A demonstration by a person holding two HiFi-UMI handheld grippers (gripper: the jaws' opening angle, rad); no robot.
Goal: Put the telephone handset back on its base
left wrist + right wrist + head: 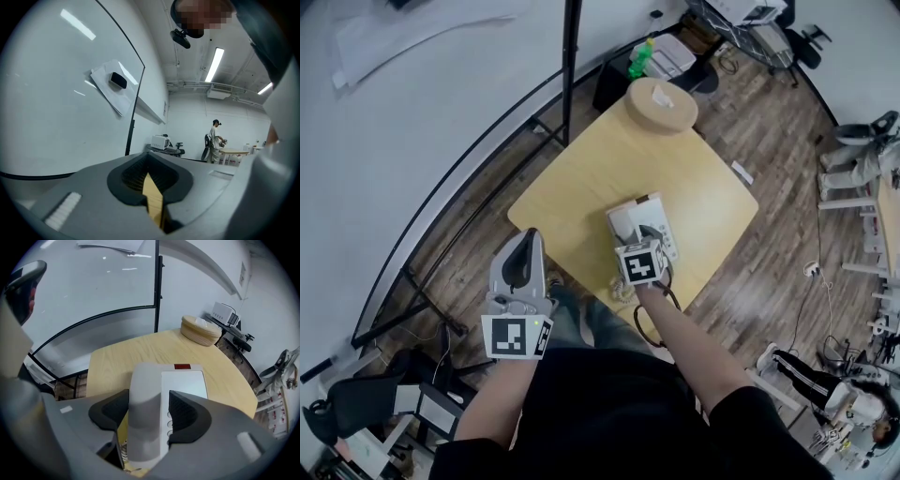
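Observation:
The white telephone base (pixel 185 383) with its red tab and keypad sits on the light wooden table (pixel 581 178) near the front edge. The grey-white handset (pixel 145 413) lies along the base's left side. My right gripper (pixel 146 416) straddles the handset. A sliver of keypad shows between the handset and the right pad, so the jaws stand open around it. From the head view the right gripper (pixel 642 236) is over the phone (pixel 630 220). My left gripper (pixel 528 242) hangs off the table's left front corner, shut and empty. The left gripper view (pixel 152 190) shows only a thin slit.
A round wooden tissue holder (pixel 661 103) stands at the table's far end. The coiled phone cord (pixel 623 289) hangs by the near edge. A black pole (pixel 572 66) and a curved glass wall stand left of the table. Chairs and desks stand far right.

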